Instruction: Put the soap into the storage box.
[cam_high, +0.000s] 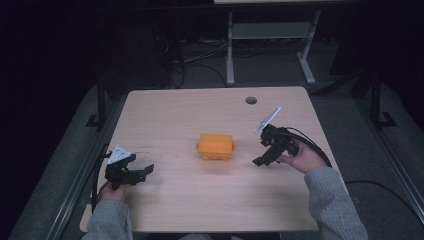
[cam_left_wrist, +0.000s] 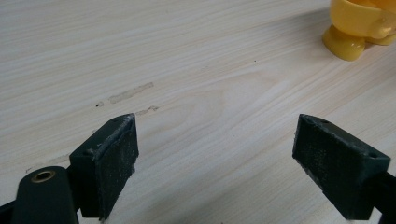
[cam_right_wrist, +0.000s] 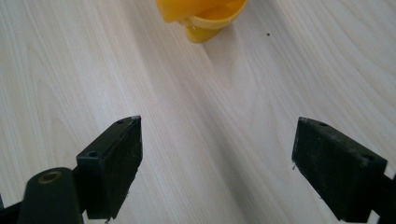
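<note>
2 grippers sit released in our hands: left gripper at lower left, right gripper right of center, yellow container mid-frame on the table, untouched.

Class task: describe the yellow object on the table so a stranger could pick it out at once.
Start at the pale wooden table. Near its middle, between the two black grippers, sits a yellow box on stubby feet. Nothing else here is brightly coloured.
</note>
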